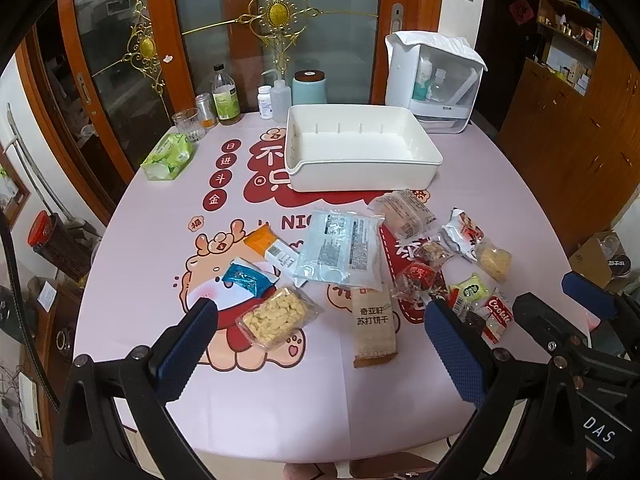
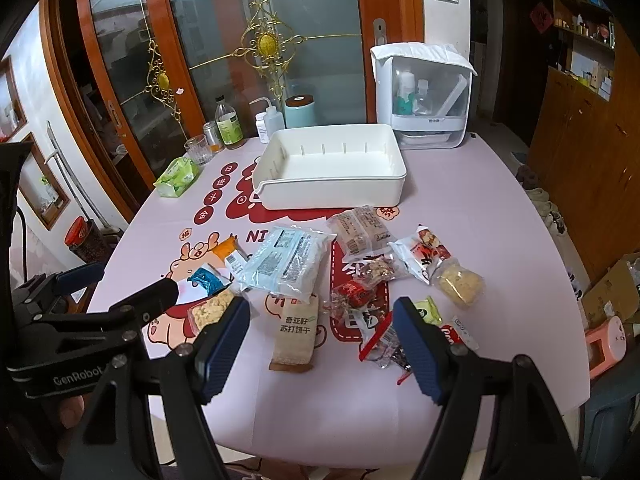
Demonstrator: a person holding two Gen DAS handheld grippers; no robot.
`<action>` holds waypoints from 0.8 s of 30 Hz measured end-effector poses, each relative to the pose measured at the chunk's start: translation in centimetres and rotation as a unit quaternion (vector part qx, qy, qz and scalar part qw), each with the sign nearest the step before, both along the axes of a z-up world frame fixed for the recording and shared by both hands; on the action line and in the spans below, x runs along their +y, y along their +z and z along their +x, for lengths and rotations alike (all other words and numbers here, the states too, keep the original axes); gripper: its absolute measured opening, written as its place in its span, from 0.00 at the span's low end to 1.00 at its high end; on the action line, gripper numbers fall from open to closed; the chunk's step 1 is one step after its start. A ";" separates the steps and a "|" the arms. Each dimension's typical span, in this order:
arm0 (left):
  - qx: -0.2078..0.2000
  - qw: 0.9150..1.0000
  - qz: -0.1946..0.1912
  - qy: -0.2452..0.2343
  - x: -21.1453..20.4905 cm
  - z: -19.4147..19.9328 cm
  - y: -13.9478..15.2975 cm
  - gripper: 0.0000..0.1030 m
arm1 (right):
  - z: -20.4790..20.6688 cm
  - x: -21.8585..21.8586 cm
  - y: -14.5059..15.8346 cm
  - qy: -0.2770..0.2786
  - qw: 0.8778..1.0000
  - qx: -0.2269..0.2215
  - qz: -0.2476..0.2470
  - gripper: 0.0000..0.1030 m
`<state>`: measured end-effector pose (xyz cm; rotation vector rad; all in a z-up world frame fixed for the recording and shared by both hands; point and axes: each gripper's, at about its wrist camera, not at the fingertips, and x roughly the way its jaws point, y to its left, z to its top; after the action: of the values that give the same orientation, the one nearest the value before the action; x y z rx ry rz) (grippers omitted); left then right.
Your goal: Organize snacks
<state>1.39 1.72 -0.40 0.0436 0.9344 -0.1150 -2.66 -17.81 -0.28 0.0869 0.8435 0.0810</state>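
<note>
- Two grippers hang over the table [image 1: 160, 240]: the left gripper [image 1: 320, 332] and the right gripper [image 2: 322, 334] both gape wide with nothing held
- Snack packets [image 1: 340, 252] lie loose between the grippers and the empty white bin [image 1: 360, 176]
- Several packets overlap, so the cracker sleeve [image 2: 294, 336] is partly covered, and a blue finger hides part of the cookie pack [image 2: 460, 334]
- Small print is unreadable
</note>
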 end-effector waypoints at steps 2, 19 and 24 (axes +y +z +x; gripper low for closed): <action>-0.001 1.000 0.002 0.000 0.2 0.2 0.0 0.99 | 0.1 0.2 0.0 0.000 1.000 0.001 0.000 0.72; 0.015 1.000 -0.007 -0.004 2.7 1.5 -0.7 0.99 | 1.5 3.0 -0.8 -0.001 1.000 0.019 0.003 0.72; 0.029 1.000 -0.010 -0.003 3.9 2.4 -1.6 0.99 | 2.4 3.7 -1.7 -0.007 0.999 0.033 0.007 0.72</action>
<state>3.78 5.67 -1.97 0.0246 0.9908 -0.1328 -0.25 -14.16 -1.97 0.1100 0.9091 0.0718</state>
